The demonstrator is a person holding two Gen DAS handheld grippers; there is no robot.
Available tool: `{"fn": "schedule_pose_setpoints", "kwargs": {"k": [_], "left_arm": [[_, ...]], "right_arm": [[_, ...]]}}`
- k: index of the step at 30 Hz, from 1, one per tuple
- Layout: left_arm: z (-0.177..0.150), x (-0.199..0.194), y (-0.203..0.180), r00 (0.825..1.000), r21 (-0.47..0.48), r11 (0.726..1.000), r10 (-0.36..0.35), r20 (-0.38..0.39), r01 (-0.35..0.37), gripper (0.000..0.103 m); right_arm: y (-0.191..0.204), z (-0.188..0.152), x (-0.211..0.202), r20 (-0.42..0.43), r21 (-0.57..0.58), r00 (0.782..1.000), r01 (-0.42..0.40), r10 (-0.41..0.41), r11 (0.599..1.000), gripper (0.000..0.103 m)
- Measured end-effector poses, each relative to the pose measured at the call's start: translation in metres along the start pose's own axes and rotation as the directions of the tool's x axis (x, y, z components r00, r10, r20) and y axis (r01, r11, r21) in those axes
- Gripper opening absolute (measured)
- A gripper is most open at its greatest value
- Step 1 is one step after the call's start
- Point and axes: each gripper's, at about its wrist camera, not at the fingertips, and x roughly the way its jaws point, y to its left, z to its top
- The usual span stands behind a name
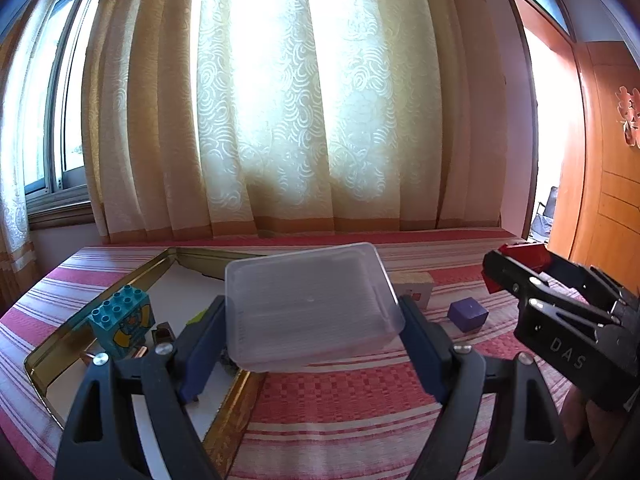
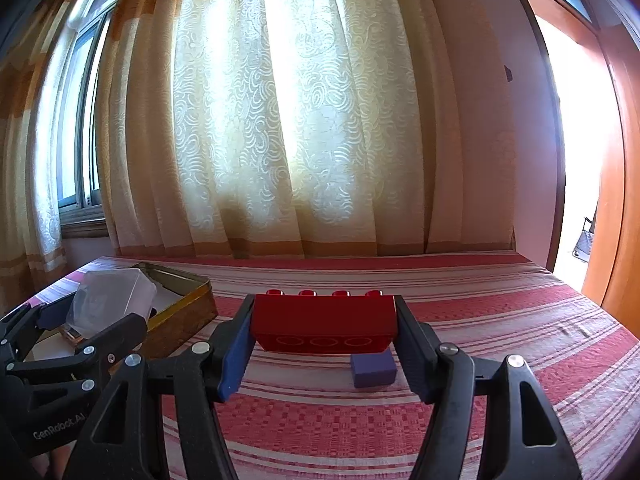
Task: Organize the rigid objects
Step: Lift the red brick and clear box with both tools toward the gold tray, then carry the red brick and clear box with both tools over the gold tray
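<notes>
My left gripper [image 1: 312, 320] is shut on a clear plastic box [image 1: 308, 304] and holds it above the near right corner of a gold tin tray [image 1: 60, 336]. In the tray stand a teal toy brick [image 1: 122, 320] and some small brown pieces [image 1: 162, 334]. My right gripper [image 2: 324, 324] is shut on a long red toy brick [image 2: 324, 326], held above the striped cloth. A purple cube [image 2: 373, 368] lies on the cloth under the red brick; it also shows in the left wrist view [image 1: 467, 313]. The right gripper [image 1: 516, 270] shows at the right of the left wrist view.
A beige block [image 1: 416, 286] lies on the red striped cloth [image 1: 340, 400] behind the clear box. Curtains hang behind the table's far edge. A wooden door [image 1: 608, 200] stands at the right. The tin tray also shows in the right wrist view [image 2: 188, 312].
</notes>
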Motion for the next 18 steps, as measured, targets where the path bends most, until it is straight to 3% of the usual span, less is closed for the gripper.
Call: {"fn": "schedule_pose_setpoints", "kwargs": {"k": [18], "left_arm": [[-0.001,-0.009,0.014,1.000,-0.012,1.000,0.018,0.014,-0.018,0.083]], "right_arm": [[0.020,-0.003,-0.001,0.000,-0.014,0.999,-0.037,0.037,0.999,0.066]]}}
